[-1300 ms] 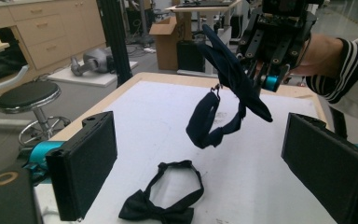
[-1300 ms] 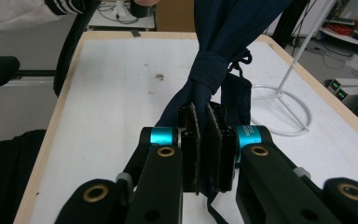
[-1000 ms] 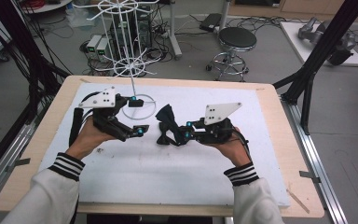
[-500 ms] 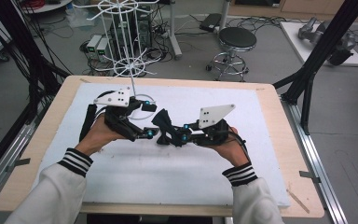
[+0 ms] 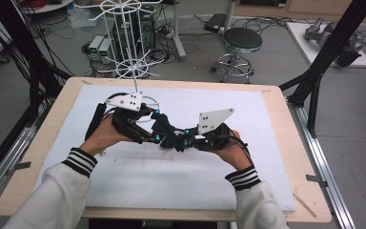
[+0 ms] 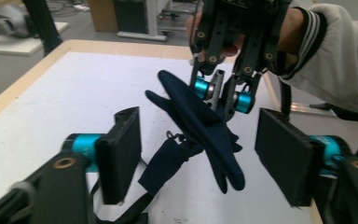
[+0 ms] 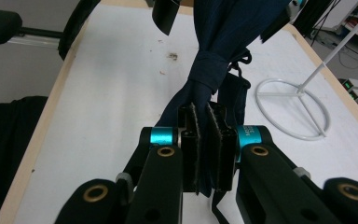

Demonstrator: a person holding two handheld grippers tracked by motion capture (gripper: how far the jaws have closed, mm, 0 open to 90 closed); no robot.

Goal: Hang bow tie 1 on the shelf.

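Navy cloth [image 7: 223,28] is what I have pinched in my right gripper [image 7: 204,149]: the pads are clamped close together on a twisted, bunched end of it, and the rest rises toward the top of the right gripper view, where it is cut off by the frame. I cannot make out what kind of garment it is; in the left gripper view it hangs as a long dark fold [image 6: 200,130] with a strap or tie dangling beneath, held just above the white table mat [image 6: 65,93]. From the high view the cloth [image 5: 169,133] is a small dark lump between my two tools, mostly hidden by them.

My left gripper [image 6: 205,158] stands wide open, one pad on either side of the hanging cloth and neither touching it.

Compared with half a second ago, my hands have drawn closer together near the middle of the mat, and my left gripper [image 5: 145,129] has moved in from beside the wire rack's ring base [image 5: 143,102] toward my right gripper [image 5: 181,141].

Both forearms come in from the bottom edge in white sleeves with striped cuffs, angled inward so the two tools point at each other. Behind them the white wire rack [image 5: 133,47] stands at the far edge of the table [image 5: 276,95].
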